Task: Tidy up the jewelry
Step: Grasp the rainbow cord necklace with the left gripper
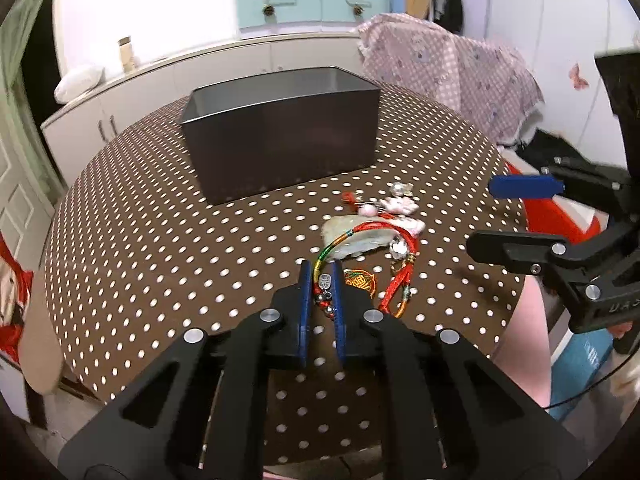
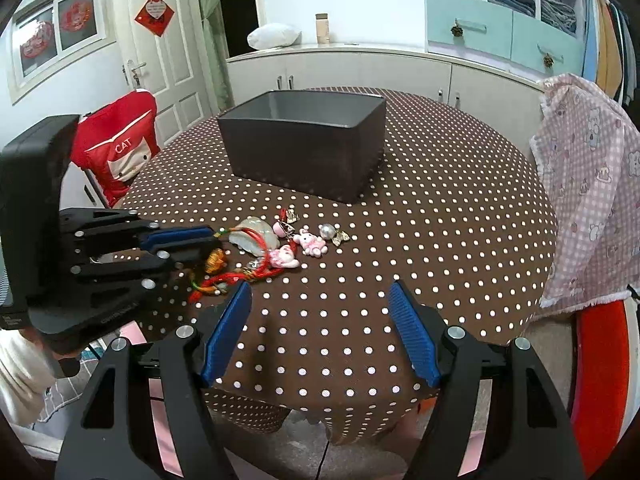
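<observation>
L gripper (image 1: pixel 322 276) is clamped on the near end of the multicolour cord bracelet (image 1: pixel 340 246), silver tag and small bells pinched between the blue pads; the rest of the cord runs ahead of the fingertips over a pale jade-like pendant (image 1: pixel 352 236). R gripper (image 2: pixel 320 304) hangs w/ jaws wide, nothing between them, bare polka-dot tablecloth (image 2: pixel 420 240) under it. Dark grey box (image 1: pixel 280 136) sits well beyond the L fingertips, open top.

To do the step well: lift straight up & slow so the cord peels off the pendant and the red cord (image 1: pixel 396 280) just right of the fingers, which looks tangled w/ it. If the neighbours rise too, pin them w/ R. Then carry over the box rim, release inside.
</observation>
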A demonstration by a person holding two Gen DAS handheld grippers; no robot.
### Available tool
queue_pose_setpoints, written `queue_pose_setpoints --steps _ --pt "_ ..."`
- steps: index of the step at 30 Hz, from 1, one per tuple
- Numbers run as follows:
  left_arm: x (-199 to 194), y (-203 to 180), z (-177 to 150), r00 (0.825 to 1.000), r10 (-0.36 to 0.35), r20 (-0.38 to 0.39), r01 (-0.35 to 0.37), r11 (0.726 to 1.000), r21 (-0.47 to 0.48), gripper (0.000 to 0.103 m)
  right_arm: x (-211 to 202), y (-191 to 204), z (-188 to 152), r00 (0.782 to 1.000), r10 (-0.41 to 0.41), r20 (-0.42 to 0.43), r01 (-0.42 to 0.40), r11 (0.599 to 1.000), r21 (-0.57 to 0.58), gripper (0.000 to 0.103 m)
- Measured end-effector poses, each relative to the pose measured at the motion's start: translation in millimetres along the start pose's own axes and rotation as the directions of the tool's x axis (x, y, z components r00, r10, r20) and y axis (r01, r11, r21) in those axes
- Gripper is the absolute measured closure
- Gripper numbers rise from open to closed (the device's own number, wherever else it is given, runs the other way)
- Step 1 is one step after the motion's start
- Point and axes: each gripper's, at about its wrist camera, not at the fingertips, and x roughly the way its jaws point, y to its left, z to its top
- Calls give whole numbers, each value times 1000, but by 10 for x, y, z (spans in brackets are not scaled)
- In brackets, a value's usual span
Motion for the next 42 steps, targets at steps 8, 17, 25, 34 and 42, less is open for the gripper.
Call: queue_pose_setpoints --steps 8,17,25,34,42 --pt "-176 337 -40 995 -36 93 49 988 -144 93 32 86 -36 1000 13 2 -13 1000 -14 35" --pt "-225 379 -134 989 -112 97 124 985 -122 93 105 168 -47 1000 25 -10 -25 999 -28 35" --pt "-143 285 -122 988 -132 78 139 986 -91 39 107 120 -84 1000 24 -19 -25 999 -20 35" --pt "-129 -53 -171 993 -95 64 87 990 109 25 95 99 -108 999 32 -8 -32 999 -13 35" --pt "-25 -183 -152 996 -36 84 26 992 126 81 86 109 -120 1000 26 5 -26 1000 -12 35"
